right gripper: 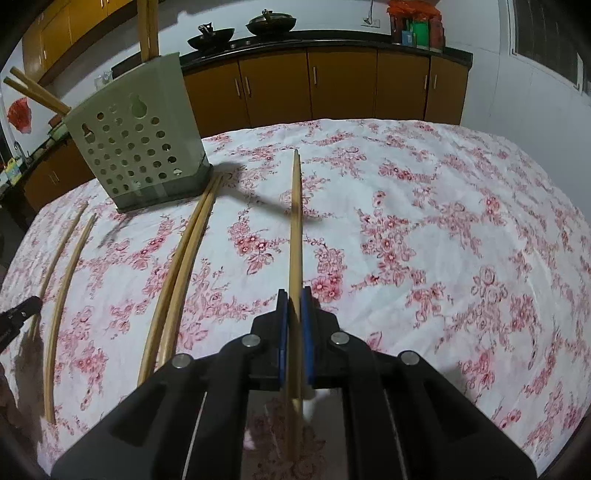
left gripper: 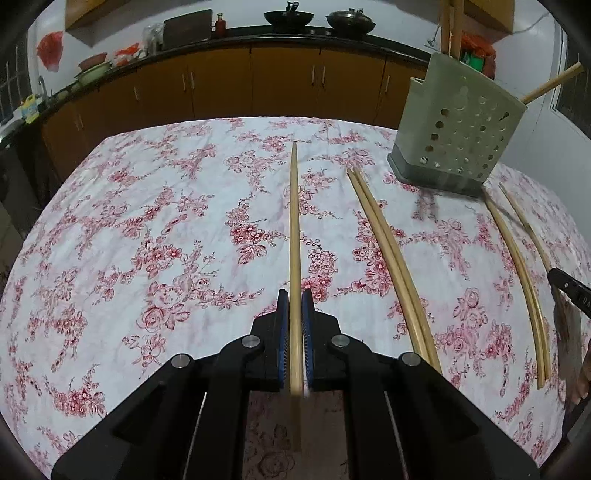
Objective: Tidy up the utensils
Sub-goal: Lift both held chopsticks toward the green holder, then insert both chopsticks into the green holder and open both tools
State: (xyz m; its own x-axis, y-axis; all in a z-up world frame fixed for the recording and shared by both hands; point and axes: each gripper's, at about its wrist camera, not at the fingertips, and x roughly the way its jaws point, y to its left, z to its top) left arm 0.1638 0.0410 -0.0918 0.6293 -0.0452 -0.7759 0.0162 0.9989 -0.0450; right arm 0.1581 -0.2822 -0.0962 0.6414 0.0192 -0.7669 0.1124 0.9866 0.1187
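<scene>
1. The left gripper [left gripper: 294, 302] is held low over the floral tablecloth [left gripper: 147, 221], pointed forward toward the far edge of the table. Its jaws are drawn nearly together, and a single wooden chopstick [left gripper: 294, 229] is clamped between the blue pads [left gripper: 282, 325]; the stick runs straight ahead from the fingers, and its rear end passes back between them.

2. The right gripper [right gripper: 293, 301] is posed the same way, level and aimed forward. Its jaws are likewise closed in, and a chopstick pair [right gripper: 295, 229] is pinched between its blue pads [right gripper: 306, 325]; whether one stick or two is gripped cannot be told with certainty, though two ends appear behind the fingers.

3. A pale green perforated utensil holder [right gripper: 140, 147] is seen standing on the cloth, ahead and to the left in the right wrist view and ahead to the right in the left wrist view [left gripper: 458, 125]. Chopsticks [right gripper: 147, 29] are already stood inside it, some upright and some leaning out over its rim.

4. A touching pair of chopsticks [left gripper: 391, 254] is laid on the cloth between the two grippers, its far tips just beside the holder's base.

5. Two further chopsticks [left gripper: 524, 273] are laid slightly apart from each other nearer the right gripper's side in the left wrist view.

6. Brown cabinets [right gripper: 332, 85] and dark pans [right gripper: 271, 22] on a counter are seen behind the table.
</scene>
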